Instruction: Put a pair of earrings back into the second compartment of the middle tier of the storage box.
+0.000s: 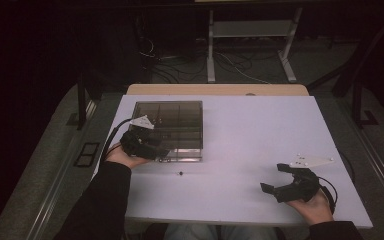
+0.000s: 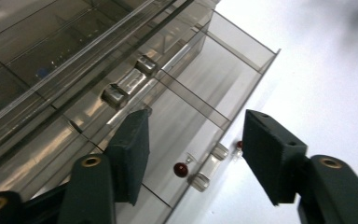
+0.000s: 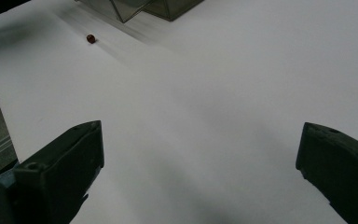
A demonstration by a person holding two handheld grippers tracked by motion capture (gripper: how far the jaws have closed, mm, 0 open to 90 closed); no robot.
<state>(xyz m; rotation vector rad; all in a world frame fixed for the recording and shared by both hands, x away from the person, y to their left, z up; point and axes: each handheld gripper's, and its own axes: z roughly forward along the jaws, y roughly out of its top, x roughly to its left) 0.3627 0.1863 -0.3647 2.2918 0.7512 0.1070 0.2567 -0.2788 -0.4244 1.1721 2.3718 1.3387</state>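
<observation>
Compartment box [image 1: 172,131], smoky clear plastic, lies flat left of centre in the high view, edges square to the table; near edge faces the person. Left gripper [image 1: 150,150] sits at its lower-left corner, jaws apart, nothing pinched; in the left gripper view the box wall and hinge lugs lie between them. A red bead [image 2: 180,169] rests in a compartment. Another bead [image 1: 180,173] lies on the white tabletop [image 1: 260,135] just below the box. Right gripper [image 1: 280,182], lower right, jaws wide, empty. Dark room, grey floor, cables behind. No legible writing.
</observation>
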